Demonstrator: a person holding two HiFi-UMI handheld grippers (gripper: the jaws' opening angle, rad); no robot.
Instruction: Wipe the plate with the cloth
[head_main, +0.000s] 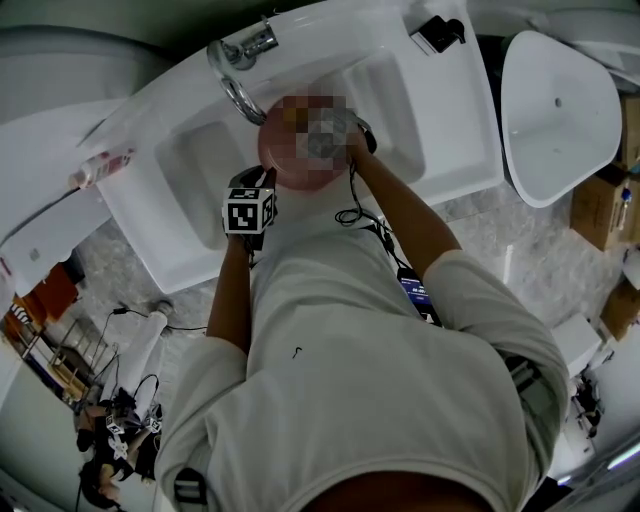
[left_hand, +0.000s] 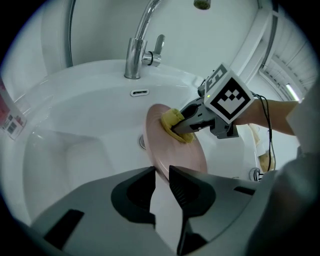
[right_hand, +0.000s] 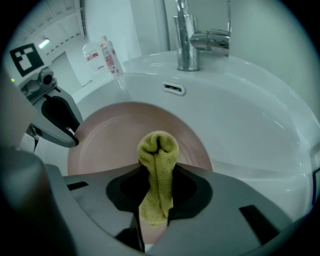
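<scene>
A pink plate (left_hand: 177, 152) stands tilted on edge over the white sink basin (left_hand: 75, 145). My left gripper (left_hand: 161, 173) is shut on the plate's lower rim. My right gripper (right_hand: 157, 171) is shut on a folded yellow cloth (right_hand: 159, 145), whose bunched end presses against the plate's face (right_hand: 115, 135). In the left gripper view the cloth (left_hand: 174, 124) sits on the plate's upper part, with the right gripper (left_hand: 197, 119) behind it. In the head view the plate (head_main: 285, 160) lies between the left gripper (head_main: 248, 210) and the right hand, partly under a mosaic patch.
A chrome faucet (left_hand: 137, 55) rises behind the basin, with an overflow slot (left_hand: 139, 92) and the drain (left_hand: 142, 143) below it. Bottles (right_hand: 105, 55) stand on the counter's left. A second white basin (head_main: 560, 110) and cardboard boxes (head_main: 600, 205) are to the right.
</scene>
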